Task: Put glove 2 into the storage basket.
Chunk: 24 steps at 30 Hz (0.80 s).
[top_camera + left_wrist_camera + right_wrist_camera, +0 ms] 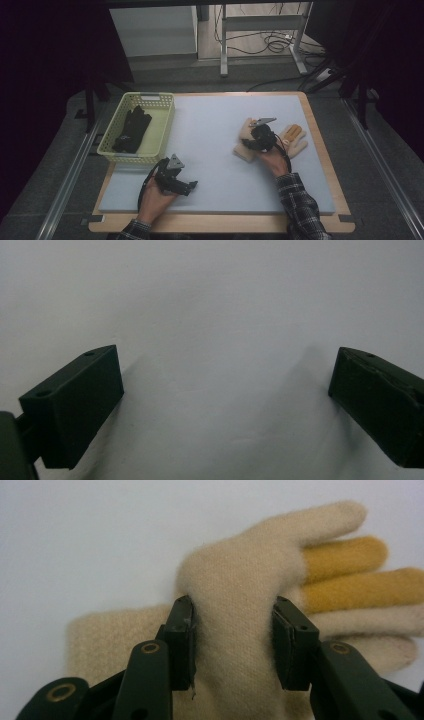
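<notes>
A cream knitted glove (295,138) with yellow fingers lies flat on the right part of the grey mat (215,170). My right gripper (257,142) points down onto its palm. In the right gripper view the glove (240,575) is bunched into a ridge between the two pads, and my right gripper (232,630) is shut on that fold. My left gripper (189,186) rests low over the mat at the front left, away from the glove. In the left gripper view my left gripper (225,390) stands open, wide apart, with bare mat between its jaws.
A pale yellow plastic basket (166,125) stands at the mat's back left corner with a pair of black gloves (132,131) inside. The mat lies on a wooden tabletop (220,223). Dark curtains, a table frame and floor cables lie beyond the far edge.
</notes>
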Tool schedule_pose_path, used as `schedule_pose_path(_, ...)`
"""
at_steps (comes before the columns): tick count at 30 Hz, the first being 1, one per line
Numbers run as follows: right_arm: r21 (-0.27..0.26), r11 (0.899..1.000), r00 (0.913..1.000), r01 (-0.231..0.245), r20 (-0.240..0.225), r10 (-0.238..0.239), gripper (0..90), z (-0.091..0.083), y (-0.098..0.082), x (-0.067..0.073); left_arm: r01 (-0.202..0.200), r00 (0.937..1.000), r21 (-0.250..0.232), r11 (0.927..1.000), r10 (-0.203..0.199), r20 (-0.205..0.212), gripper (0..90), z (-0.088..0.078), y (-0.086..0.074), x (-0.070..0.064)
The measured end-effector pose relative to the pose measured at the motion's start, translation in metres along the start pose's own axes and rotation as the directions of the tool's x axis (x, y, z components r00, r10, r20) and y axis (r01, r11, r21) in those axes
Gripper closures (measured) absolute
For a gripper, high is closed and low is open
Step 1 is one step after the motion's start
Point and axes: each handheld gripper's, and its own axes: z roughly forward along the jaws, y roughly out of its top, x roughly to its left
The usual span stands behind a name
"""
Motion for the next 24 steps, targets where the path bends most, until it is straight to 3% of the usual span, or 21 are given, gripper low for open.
schedule_pose_path(3, -0.022, 1.000, 0.9998, 0.022, -0.003, -0.022, 57.1, -0.010, 0.003, 0.004, 0.001, 1.0000, 0.000, 1.0000, -0.001, 0.000, 1.0, 0.000, 0.000, 0.000)
schedule_pose_path(6, -0.068, 0.997, 0.9986, 0.032, -0.041, -0.034, 56.8, -0.027, 0.010, 0.011, 0.000, 1.0000, 0.000, 1.0000, 0.000, 0.000, 1.1, 0.000, 0.000, 0.000)
schedule_pose_path(9, -0.081, 0.995, 0.9949, 0.065, -0.071, -0.071, 56.4, -0.039, 0.015, 0.023, 0.000, 1.0000, 0.000, 1.0000, 0.000, 0.000, 1.1, 0.000, 0.000, 0.000)
schedule_pose_path(14, -0.100, 0.986, 0.9783, 0.137, -0.142, -0.150, 55.5, -0.052, 0.022, 0.048, -0.002, 1.0000, 0.000, 1.0000, 0.002, -0.001, 1.1, 0.000, 0.000, 0.000)
schedule_pose_path(17, -0.113, 0.979, 0.9623, 0.170, -0.195, -0.189, 54.9, -0.050, 0.024, 0.064, -0.002, 1.0000, 0.000, 1.0000, 0.002, -0.001, 1.1, 0.000, 0.000, 0.000)
schedule_pose_path(19, -0.105, 0.971, 0.9471, 0.215, -0.221, -0.233, 54.0, -0.042, 0.024, 0.079, -0.002, 1.0000, 0.000, 1.0000, 0.002, -0.001, 1.1, 0.000, 0.000, 0.000)
schedule_pose_path(22, -0.080, 0.963, 0.9371, 0.256, -0.224, -0.267, 51.2, -0.027, 0.020, 0.092, 0.000, 1.0000, 0.000, 1.0000, 0.000, -0.001, 1.1, 0.000, 0.000, 0.000)
schedule_pose_path(24, -0.065, 0.964, 0.9387, 0.258, -0.219, -0.266, 46.0, -0.015, 0.016, 0.096, 0.000, 1.0000, 0.000, 1.0000, 0.000, -0.001, 1.1, 0.000, 0.000, 0.000)
